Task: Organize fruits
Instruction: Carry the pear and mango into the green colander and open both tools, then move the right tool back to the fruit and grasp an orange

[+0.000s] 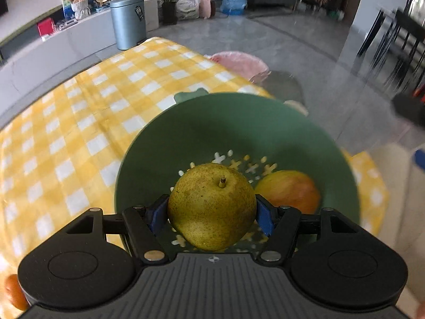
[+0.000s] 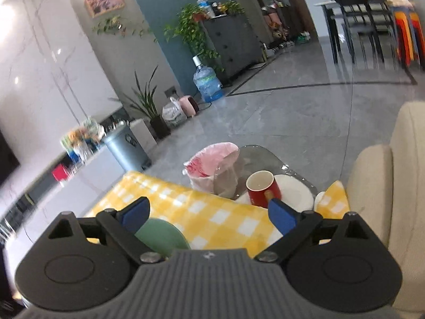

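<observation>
Pear (image 1: 211,207), one, pinched by left gripper (image 1: 211,214) jaws, hides part of green colander (image 1: 164,143); one blurred apple (image 1: 290,191) at 3 o'clock. Right gripper (image 2: 209,214) jaws spread, empty.

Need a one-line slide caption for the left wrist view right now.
Left gripper holds a yellow-green pear over the green colander, an apple already inside.
</observation>
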The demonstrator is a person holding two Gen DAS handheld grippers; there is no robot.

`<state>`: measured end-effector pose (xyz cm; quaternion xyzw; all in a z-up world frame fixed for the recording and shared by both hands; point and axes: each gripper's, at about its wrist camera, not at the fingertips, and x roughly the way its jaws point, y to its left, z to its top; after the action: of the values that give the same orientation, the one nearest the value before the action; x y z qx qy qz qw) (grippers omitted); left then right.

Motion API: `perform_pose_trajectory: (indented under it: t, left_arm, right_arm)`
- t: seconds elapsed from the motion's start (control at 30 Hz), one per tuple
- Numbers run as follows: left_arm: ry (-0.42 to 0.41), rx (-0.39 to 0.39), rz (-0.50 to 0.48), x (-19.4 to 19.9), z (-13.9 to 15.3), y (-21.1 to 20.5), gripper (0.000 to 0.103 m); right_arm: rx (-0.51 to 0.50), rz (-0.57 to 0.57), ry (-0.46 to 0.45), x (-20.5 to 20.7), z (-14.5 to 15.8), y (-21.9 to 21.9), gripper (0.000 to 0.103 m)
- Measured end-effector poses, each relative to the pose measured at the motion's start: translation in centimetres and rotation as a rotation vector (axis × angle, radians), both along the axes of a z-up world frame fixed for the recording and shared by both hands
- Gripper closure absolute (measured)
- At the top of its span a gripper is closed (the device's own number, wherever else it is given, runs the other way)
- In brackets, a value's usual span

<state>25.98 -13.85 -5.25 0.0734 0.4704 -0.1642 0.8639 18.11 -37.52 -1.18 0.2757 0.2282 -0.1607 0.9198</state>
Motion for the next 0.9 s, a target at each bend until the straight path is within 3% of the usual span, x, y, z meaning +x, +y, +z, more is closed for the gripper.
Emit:
perform_pose_trajectory:
  t: [0.13, 0.43, 0.47, 0.57, 0.77, 0.9]
  left_arm:
    - [0.017, 0.089, -0.042, 0.1, -0.5, -1.3, 0.026]
    - [0.002, 0.208, -0.16, -0.8, -1.8, -2.2, 0.025]
    - [0.001, 0.214, -0.172, -1.1, -1.9, -2.4, 0.021]
    - [-0.09, 0.224, -0.188, -2.0, -1.4, -2.6, 0.022]
    - [-0.124, 0.143, -0.171, -1.6, -0.1, -1.1, 0.019]
    - [-0.143, -0.067, -0.185, -2.5, 1.3, 1.6, 0.019]
  right_arm:
    - [0.029, -0.004, -0.009, -0.7, -0.2, -0.8, 0.011]
    - [0.085, -0.034, -0.007, -1.2, -0.2, -1.8, 0.011]
    - [0.083, -0.035, -0.006, -1.2, -0.2, -1.7, 0.011]
    - [0.085, -0.034, 0.008, -1.2, -0.3, -1.5, 0.011]
    - [0.111, -0.042, 0.025, -1.1, -0.5, -1.8, 0.011]
    - [0.107, -0.027, 0.03, -1.1, -0.5, -1.4, 0.011]
